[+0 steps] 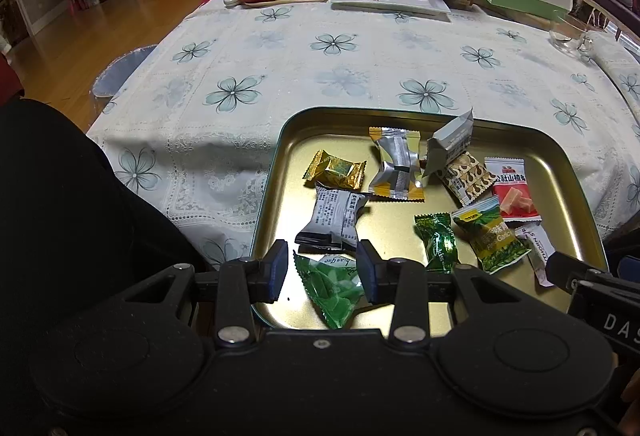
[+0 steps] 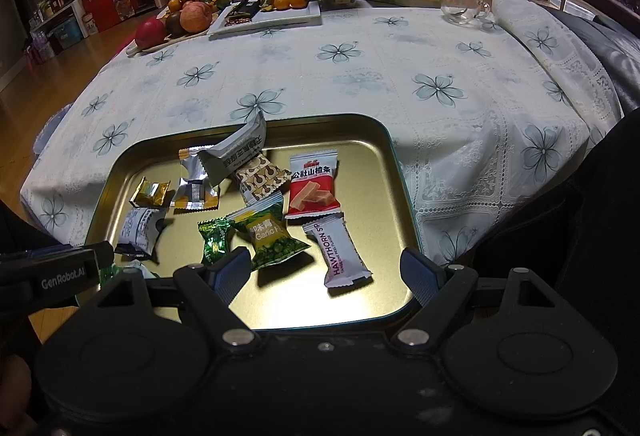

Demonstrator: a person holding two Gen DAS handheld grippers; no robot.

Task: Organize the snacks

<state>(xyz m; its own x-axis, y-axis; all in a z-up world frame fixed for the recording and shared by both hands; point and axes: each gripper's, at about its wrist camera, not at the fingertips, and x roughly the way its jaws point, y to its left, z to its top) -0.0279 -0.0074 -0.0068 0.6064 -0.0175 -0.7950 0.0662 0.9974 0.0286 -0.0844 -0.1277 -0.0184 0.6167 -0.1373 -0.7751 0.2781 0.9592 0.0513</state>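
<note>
Left wrist view: the left gripper (image 1: 322, 270) hangs open around a green candy packet (image 1: 334, 286) at the gold tray (image 1: 560, 172)'s near rim; bare desk (image 1: 320, 76) lies beyond.

Right wrist view: the right gripper (image 2: 326, 274) gapes wide, empty, above the hawthorn bar (image 2: 340, 256). The tray's near-left corner hides behind the other gripper.
</note>
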